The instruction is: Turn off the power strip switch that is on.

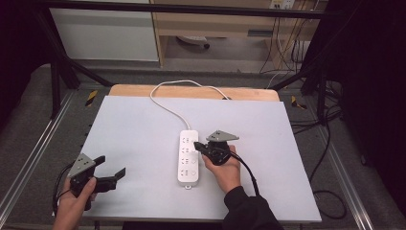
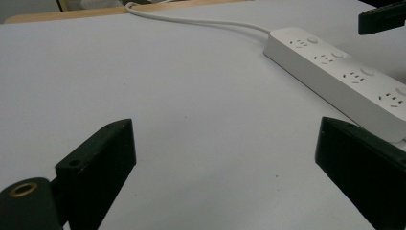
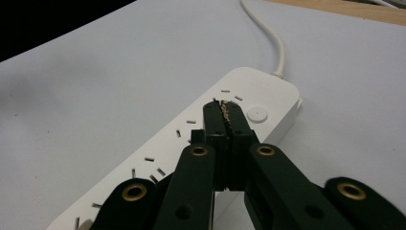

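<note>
The white power strip (image 1: 188, 157) lies near the middle of the tabletop (image 1: 134, 134), its cable running off toward the far edge. The right gripper (image 1: 197, 145), clenched with nothing between its jaws, hovers over the strip's far end beside a round button (image 3: 257, 114). The left gripper (image 1: 111, 166) rests released near the near left corner.

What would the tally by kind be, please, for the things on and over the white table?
Power strip with its white cord: 1
Grippers, the left gripper with fingers apart, the right gripper with fingers together over the strip: 2
Total: 3
</note>
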Action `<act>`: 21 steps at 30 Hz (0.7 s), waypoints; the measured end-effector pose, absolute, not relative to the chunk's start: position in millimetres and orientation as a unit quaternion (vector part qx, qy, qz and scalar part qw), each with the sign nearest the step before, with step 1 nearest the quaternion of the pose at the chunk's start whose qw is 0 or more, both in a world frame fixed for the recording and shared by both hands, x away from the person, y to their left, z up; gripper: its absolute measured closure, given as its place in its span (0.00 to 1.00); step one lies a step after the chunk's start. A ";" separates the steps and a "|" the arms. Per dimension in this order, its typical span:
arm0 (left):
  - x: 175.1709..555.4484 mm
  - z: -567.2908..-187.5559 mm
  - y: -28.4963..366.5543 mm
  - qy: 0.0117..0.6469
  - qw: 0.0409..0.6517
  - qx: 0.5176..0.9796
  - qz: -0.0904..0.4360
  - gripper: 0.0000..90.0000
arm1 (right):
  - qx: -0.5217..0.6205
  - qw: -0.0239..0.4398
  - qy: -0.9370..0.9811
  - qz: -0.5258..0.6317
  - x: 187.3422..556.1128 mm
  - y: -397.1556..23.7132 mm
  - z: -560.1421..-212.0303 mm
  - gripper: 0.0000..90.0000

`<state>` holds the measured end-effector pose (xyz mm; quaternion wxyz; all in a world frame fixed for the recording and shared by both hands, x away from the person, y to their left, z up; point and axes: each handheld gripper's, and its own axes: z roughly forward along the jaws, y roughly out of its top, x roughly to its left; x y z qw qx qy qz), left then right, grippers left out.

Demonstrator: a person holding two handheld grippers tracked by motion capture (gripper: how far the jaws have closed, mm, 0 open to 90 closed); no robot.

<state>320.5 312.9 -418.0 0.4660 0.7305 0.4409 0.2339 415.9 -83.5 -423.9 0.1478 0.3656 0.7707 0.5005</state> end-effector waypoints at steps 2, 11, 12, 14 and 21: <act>320.5 -417.9 313.0 0.441 0.466 0.731 0.235 0.08 | 0.365 0.148 0.771 0.500 415.7 -83.3 -424.1 1.00; 320.6 -418.1 313.0 0.441 0.465 0.731 0.235 0.08 | 0.368 0.142 0.773 0.497 414.5 -82.4 -429.8 1.00; 320.6 -418.1 313.0 0.441 0.464 0.731 0.235 0.08 | 0.368 0.142 0.773 0.497 414.8 -82.2 -430.5 1.00; 320.8 -418.2 313.1 0.441 0.464 0.731 0.235 0.08 | 0.370 0.141 0.773 0.496 415.1 -81.1 -431.7 1.00; 320.8 -418.3 313.3 0.442 0.465 0.730 0.234 0.08 | 0.373 0.145 0.769 0.498 417.2 -76.2 -436.4 1.00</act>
